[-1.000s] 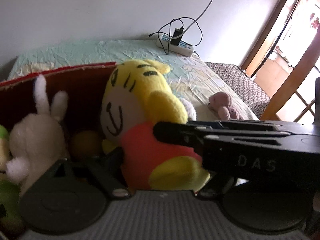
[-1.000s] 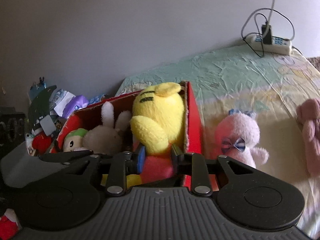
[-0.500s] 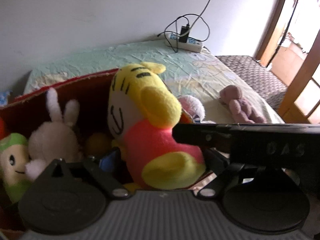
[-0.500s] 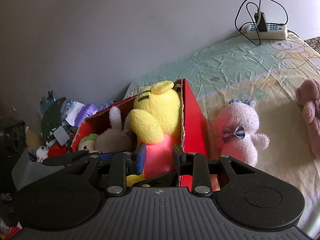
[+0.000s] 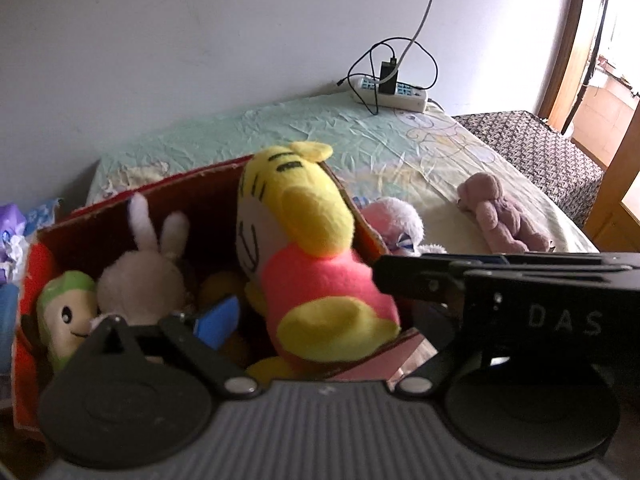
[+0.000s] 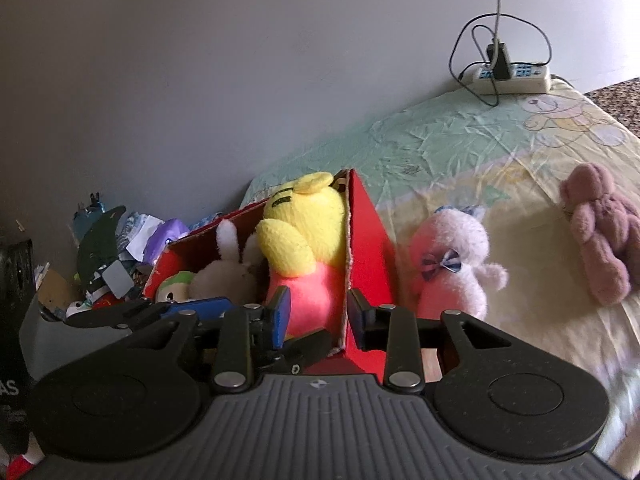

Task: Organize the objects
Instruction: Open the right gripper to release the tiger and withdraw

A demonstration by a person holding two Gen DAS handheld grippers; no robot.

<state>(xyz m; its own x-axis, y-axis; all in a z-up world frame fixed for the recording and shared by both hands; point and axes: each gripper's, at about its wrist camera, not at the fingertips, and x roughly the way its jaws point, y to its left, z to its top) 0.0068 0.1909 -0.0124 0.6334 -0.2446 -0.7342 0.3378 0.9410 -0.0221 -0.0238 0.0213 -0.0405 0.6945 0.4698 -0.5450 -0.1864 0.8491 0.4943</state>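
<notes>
A yellow tiger plush in a pink shirt (image 5: 304, 264) leans inside the red cardboard box (image 5: 192, 184), beside a white rabbit plush (image 5: 140, 276) and a green-capped doll (image 5: 66, 312). My left gripper (image 5: 304, 320) is open, its fingers apart on either side of the tiger's lower body. My right gripper (image 6: 318, 316) is open and empty, its jaws straddling the box's right wall (image 6: 366, 248) with the tiger (image 6: 308, 232) just ahead. A pink-white plush (image 6: 452, 264) and a mauve bear (image 6: 600, 228) lie on the bed outside the box.
A power strip with cables (image 5: 394, 92) sits at the bed's far edge by the wall. Clutter of packets and papers (image 6: 120, 248) lies left of the box. A dark patterned surface (image 5: 532, 148) and a wooden door frame (image 5: 568, 40) are at right.
Both grippers have pulled back and risen, so the box and toys look smaller. The right gripper's jaws have widened. The tiger stays in the box.
</notes>
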